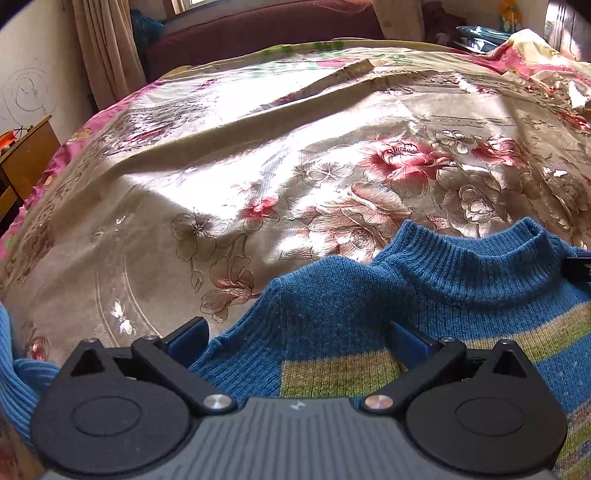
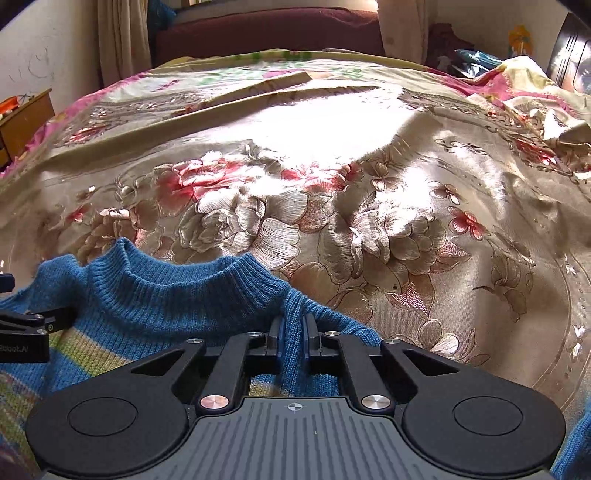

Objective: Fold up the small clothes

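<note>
**Both claws on the sweater's shoulders**

We're down on the bed now, and the blue sweater (image 1: 332, 302) lies flat on the floral bedspread (image 1: 221, 177), collar (image 1: 480, 269) pointing away from us. Our right claw (image 2: 293, 332) has its two fingers drawn close together with a ridge of blue knit pinched between them, right at the shoulder, just right of the collar. That's a firm bite on the sweater.

Our left claw (image 1: 299, 338) sits with its fingers wide apart; the opposite shoulder lies between them, the pads not pressing on the wool. The collar is ahead of it and to its right. The green and yellow stripes (image 1: 340, 373) run just under that claw's fingers.

From the right claw, we see the left one's black finger at the far left edge, beyond the collar. Ahead of both claws, sunlit bedspread, then a dark red sofa (image 2: 266, 33).
</note>
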`<state>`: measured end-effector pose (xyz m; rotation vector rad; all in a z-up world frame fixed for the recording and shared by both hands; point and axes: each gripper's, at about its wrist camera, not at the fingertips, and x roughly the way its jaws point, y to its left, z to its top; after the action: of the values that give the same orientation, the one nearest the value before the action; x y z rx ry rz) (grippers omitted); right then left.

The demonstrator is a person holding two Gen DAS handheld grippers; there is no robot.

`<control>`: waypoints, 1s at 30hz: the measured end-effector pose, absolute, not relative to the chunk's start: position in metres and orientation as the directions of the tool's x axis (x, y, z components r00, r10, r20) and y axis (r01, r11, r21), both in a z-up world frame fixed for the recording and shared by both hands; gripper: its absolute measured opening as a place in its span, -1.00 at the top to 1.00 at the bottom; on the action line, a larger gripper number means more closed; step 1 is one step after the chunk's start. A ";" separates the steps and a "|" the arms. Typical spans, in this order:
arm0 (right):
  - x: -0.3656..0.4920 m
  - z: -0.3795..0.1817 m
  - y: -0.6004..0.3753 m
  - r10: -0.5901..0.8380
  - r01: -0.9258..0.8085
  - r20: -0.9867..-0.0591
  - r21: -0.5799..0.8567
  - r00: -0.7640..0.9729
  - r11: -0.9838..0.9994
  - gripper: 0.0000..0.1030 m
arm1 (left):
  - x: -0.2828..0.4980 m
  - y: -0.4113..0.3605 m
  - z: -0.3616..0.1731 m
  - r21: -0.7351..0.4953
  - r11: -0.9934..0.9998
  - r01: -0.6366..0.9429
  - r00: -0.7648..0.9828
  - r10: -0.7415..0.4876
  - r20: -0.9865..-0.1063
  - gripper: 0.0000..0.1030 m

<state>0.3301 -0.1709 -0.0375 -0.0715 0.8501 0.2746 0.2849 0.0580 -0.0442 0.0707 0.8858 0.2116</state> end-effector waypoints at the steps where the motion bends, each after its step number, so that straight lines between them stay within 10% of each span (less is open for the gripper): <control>1: 0.325 -0.032 -0.175 0.224 -0.259 -0.742 0.070 0.632 0.963 0.79 | 0.278 0.055 -0.040 0.157 0.976 -0.148 0.620 0.216 -0.754 -1.00; 20: 0.224 -0.018 -0.280 0.291 -0.122 -0.714 0.279 0.637 0.953 0.68 | 0.213 0.008 -0.034 0.073 0.992 -0.106 0.604 0.122 -0.788 -1.00; 30: 0.232 -0.006 -0.383 0.088 0.161 -0.721 0.269 0.687 0.950 0.61 | 0.211 -0.086 -0.014 0.011 0.993 0.119 0.642 -0.069 -0.763 -1.00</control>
<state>0.2320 -0.3831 -0.0063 0.3252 0.8157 -0.0413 0.2109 -0.0860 -0.0135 0.0625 0.8668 -0.1071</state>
